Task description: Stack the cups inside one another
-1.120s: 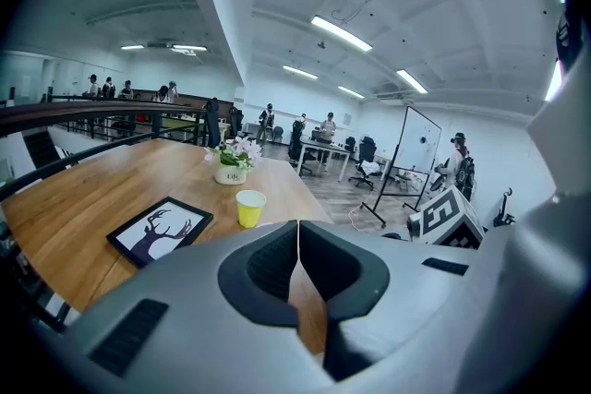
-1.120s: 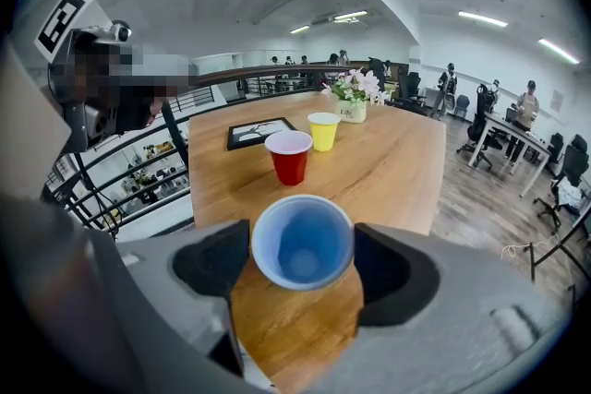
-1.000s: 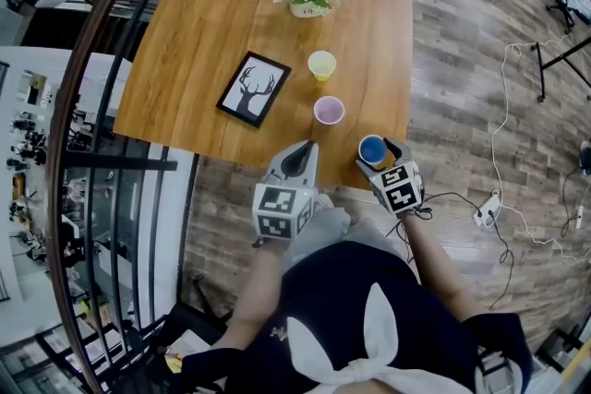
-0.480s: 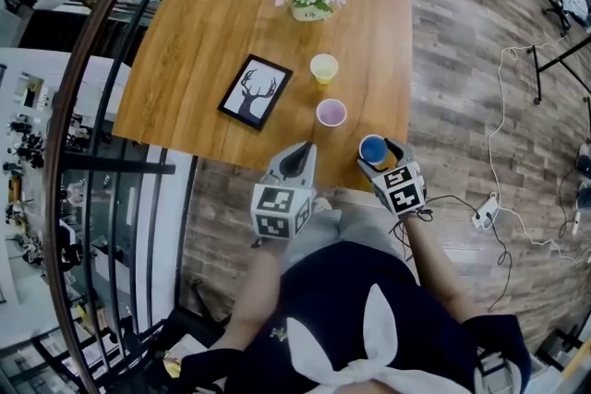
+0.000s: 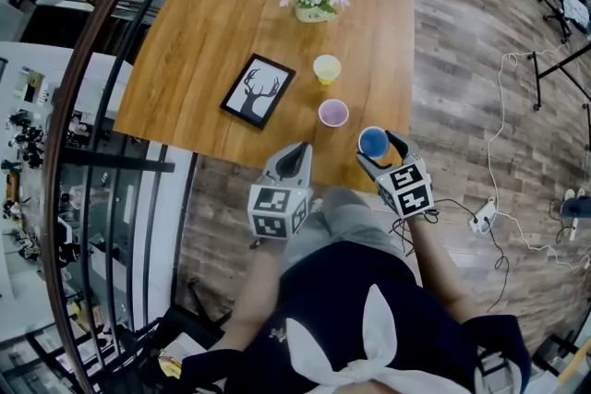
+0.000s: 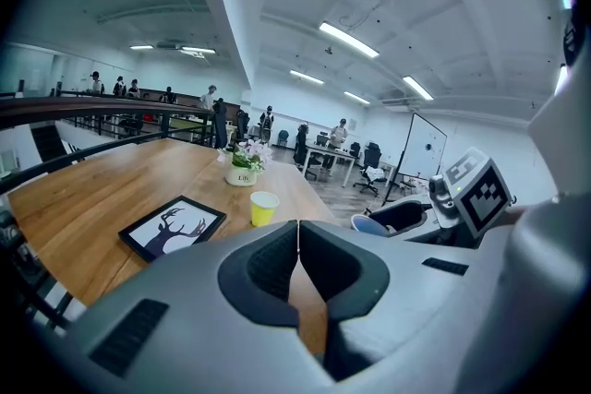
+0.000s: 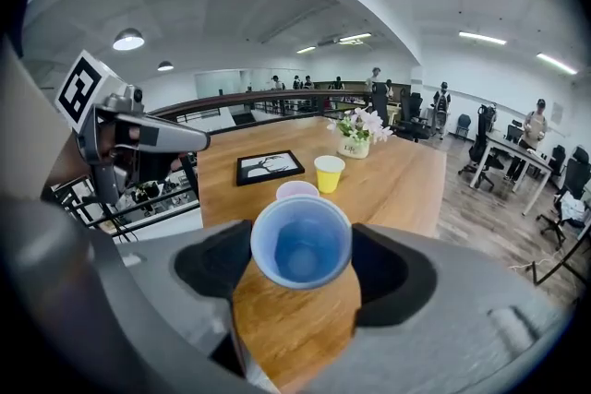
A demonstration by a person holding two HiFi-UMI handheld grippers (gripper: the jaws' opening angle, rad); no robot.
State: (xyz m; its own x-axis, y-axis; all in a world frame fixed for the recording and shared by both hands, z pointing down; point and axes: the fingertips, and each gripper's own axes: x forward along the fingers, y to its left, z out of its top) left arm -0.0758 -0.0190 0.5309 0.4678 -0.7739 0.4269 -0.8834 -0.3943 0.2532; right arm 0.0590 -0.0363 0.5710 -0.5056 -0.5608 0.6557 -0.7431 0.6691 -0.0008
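In my right gripper view the blue cup [image 7: 301,244] covers the pink cup [image 7: 297,190] except its far rim. In the left gripper view my left gripper [image 6: 297,231] blocks the pink cup altogether and leaves only a sliver of the blue cup's rim. The far-off people [image 7: 444,101] are too small to tell apart.

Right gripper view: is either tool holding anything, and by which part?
The right tool grips the blue cup by opposite sides of its wall, near the rim. The left tool is shut on nothing.
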